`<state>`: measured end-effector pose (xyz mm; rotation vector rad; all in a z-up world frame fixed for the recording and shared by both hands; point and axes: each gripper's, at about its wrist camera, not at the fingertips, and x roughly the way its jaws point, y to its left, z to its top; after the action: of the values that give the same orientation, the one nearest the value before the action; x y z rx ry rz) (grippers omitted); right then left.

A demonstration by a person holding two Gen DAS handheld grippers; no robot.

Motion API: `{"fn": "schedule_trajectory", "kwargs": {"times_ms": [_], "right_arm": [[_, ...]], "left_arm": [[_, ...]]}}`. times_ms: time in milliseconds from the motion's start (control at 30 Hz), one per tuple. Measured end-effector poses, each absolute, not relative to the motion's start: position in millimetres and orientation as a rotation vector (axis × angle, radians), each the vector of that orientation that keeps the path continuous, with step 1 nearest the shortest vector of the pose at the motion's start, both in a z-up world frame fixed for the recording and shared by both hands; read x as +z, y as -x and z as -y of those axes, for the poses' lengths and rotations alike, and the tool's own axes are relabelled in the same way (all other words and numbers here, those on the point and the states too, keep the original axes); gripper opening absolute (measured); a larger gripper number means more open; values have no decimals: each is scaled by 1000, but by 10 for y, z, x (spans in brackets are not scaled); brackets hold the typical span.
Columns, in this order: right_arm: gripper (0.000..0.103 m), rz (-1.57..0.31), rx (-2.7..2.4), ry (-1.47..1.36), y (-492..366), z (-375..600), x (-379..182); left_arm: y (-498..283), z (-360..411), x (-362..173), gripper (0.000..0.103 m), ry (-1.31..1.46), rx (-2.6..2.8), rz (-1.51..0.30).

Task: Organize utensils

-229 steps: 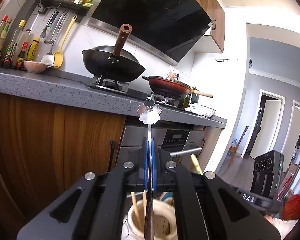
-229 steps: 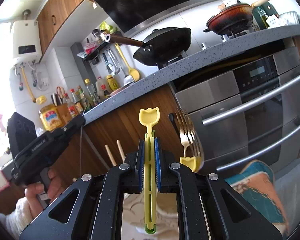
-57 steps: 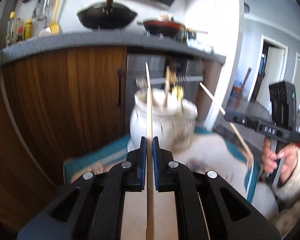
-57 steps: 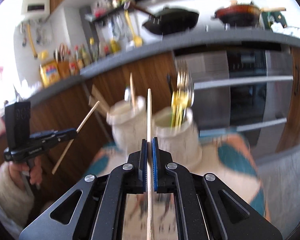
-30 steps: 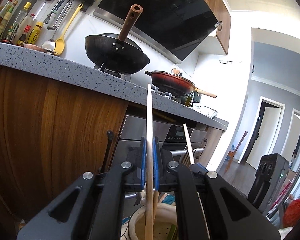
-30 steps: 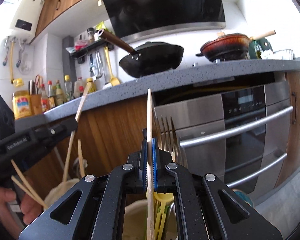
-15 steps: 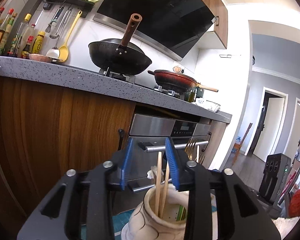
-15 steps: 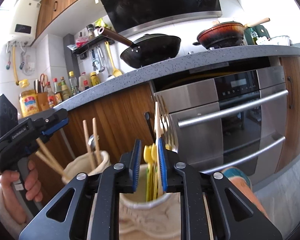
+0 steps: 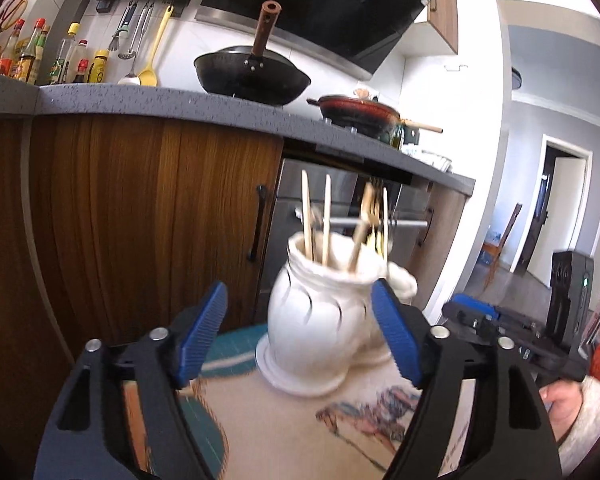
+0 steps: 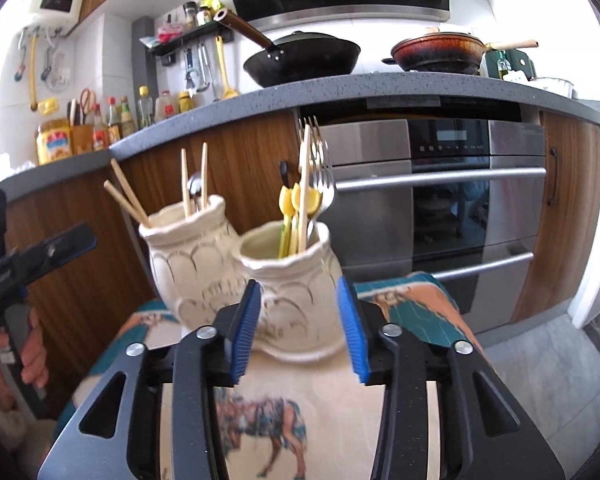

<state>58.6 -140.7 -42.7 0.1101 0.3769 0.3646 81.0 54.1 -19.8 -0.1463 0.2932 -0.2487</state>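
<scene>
Two cream ceramic jars stand side by side on a patterned mat. In the right wrist view the left jar (image 10: 188, 264) holds several wooden chopsticks (image 10: 185, 184) and a spoon. The right jar (image 10: 292, 284) holds yellow utensils (image 10: 296, 204), metal forks (image 10: 320, 168) and one chopstick (image 10: 303, 188). My right gripper (image 10: 300, 332) is open and empty just in front of the right jar. In the left wrist view my left gripper (image 9: 300, 336) is open and empty, low in front of the near jar (image 9: 320, 312) with its chopsticks (image 9: 316, 216).
The patterned mat (image 10: 268, 420) covers a low surface. Behind stand wooden cabinets (image 9: 140, 220), a steel oven (image 10: 440, 200) and a grey counter (image 10: 340, 84) with a black wok (image 10: 300, 60) and a red pan (image 10: 436, 52). The other gripper shows at each view's edge.
Both grippers let go of their chopsticks into the jars, opened wide, then drew back and down, so the jars now sit farther off.
</scene>
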Motion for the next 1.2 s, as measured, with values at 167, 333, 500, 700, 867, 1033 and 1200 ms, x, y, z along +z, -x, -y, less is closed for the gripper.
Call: {"fn": "schedule_trajectory", "kwargs": {"times_ms": [167,333,500,700,867,1033,1200], "right_arm": [[70,-372,347,-53,-434,1420,-476],[84,-347,338,-20,-283,1412,-532],[90,-300,318,-14,-196,1427,-510],[94,-280,292,19,-153,1374,-496],[95,-284,286,38,-159,1344,-498],[96,-293,278,25,-177,1369,-512],[96,-286,280,30,-166,1362,-509]], "left_arm": [[-588,-355,-395,95,82,-214,-324],[-450,-261,-517,97,72,-156,-332],[-380,-168,-587,97,25,-110,-331],[-342,-98,-581,97,-15,-101,-325],[-329,-34,-588,97,-45,-92,-325],[-316,15,-590,97,-71,-85,-320],[-317,10,-587,97,-63,-80,-320]]}}
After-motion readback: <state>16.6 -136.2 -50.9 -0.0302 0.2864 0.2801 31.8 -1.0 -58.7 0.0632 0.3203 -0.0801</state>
